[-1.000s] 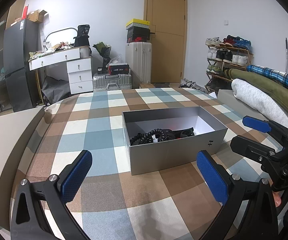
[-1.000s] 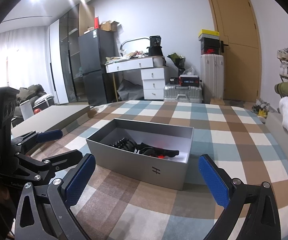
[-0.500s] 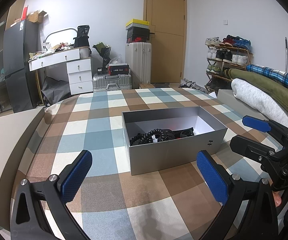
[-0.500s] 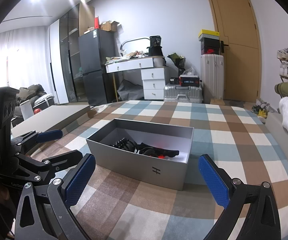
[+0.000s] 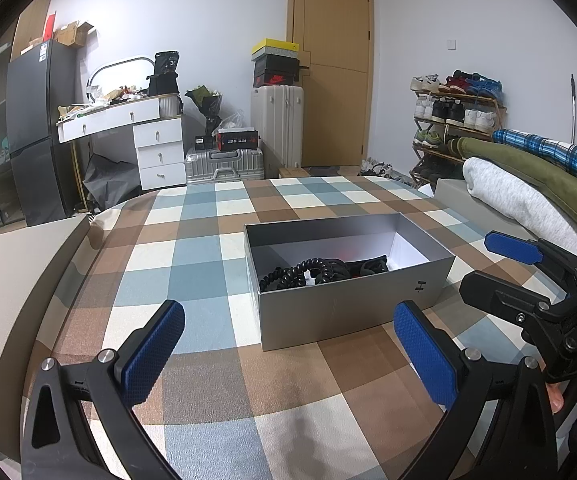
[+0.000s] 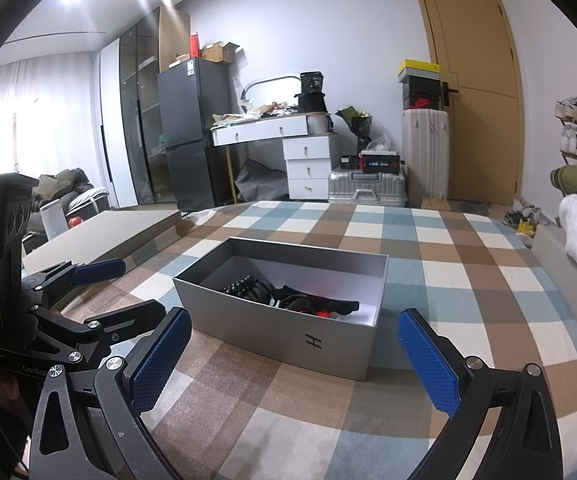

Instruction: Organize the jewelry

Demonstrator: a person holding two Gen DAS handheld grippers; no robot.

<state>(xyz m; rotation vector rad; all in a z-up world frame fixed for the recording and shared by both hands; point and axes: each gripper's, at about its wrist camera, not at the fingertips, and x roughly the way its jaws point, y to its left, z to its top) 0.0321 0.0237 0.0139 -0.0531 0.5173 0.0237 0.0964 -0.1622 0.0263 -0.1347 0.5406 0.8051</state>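
Note:
An open grey box (image 5: 340,312) (image 6: 272,328) sits on the checked bedspread (image 5: 192,264). Inside lies a tangle of black beaded jewelry (image 5: 308,272) (image 6: 284,296) with a small red piece among it. My left gripper (image 5: 288,352) hovers just short of the box's near wall, open and empty. My right gripper (image 6: 292,360) also stands open and empty in front of the box. In the left wrist view the right gripper (image 5: 500,264) shows at the right edge; in the right wrist view the left gripper (image 6: 116,292) shows at the left.
A grey box lid (image 6: 100,236) lies to the left on the bed. Folded blankets (image 5: 528,196) pile up at the right. Beyond the bed stand a white desk (image 5: 128,120), suitcases (image 5: 224,164), a shoe rack (image 5: 452,120) and a door (image 5: 328,64).

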